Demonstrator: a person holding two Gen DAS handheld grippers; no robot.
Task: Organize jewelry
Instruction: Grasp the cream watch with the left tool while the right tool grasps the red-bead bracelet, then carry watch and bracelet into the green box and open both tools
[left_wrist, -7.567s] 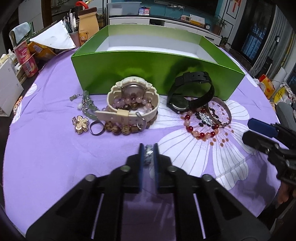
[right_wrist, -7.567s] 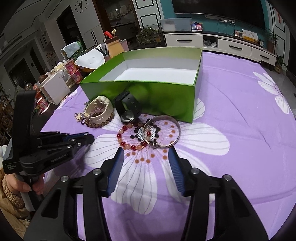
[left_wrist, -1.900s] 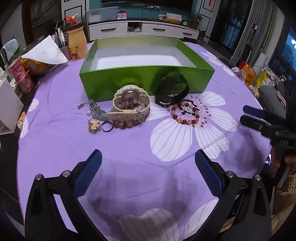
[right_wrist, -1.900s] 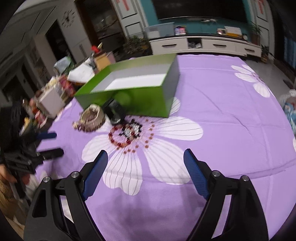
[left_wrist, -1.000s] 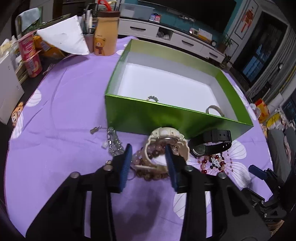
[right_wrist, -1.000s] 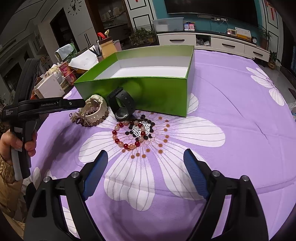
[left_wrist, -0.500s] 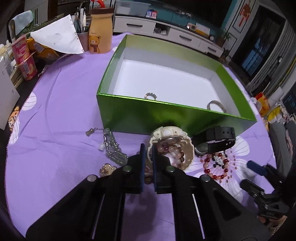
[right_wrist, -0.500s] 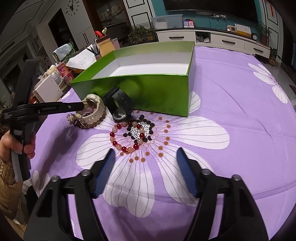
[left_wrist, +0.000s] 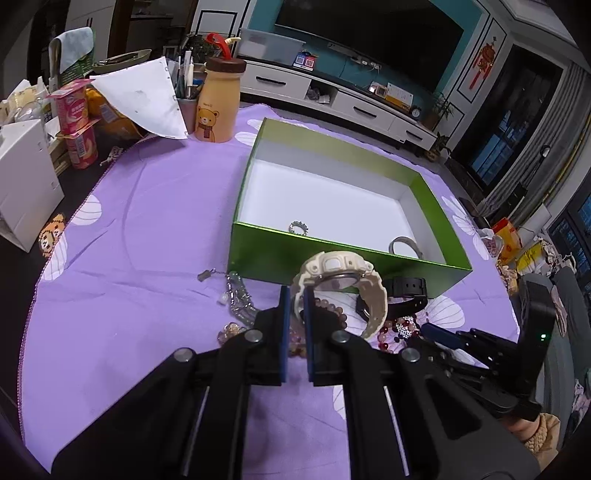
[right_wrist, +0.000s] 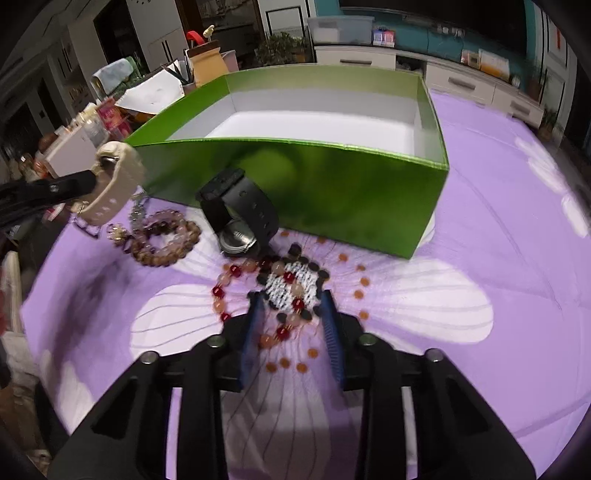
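My left gripper (left_wrist: 295, 297) is shut on the strap of a cream watch (left_wrist: 341, 282), which hangs above the purple cloth just before the green box (left_wrist: 332, 254). From the right wrist, the same cream watch (right_wrist: 112, 181) hangs clear of the brown and pink bead bracelets (right_wrist: 166, 240). My right gripper (right_wrist: 291, 299) is low over the cloth with its jaws closing. A red and peach bead bracelet (right_wrist: 236, 271) and a black bead bracelet (right_wrist: 295, 282) lie between the fingers, and no pad visibly presses on them. A black watch (right_wrist: 240, 214) leans against the box.
Inside the box lie a small silver ring (left_wrist: 298, 227) and a bangle (left_wrist: 402, 245). A silver chain (left_wrist: 238, 291) and a gold flower brooch (left_wrist: 231, 328) lie left of the beads. A bear bottle (left_wrist: 218, 107), pens, paper and yoghurt cups crowd the far left.
The left gripper has risen with the cream watch, lifting it off the bead bracelets. The right gripper has moved forward and down over the red and black beads, its jaws narrowing.
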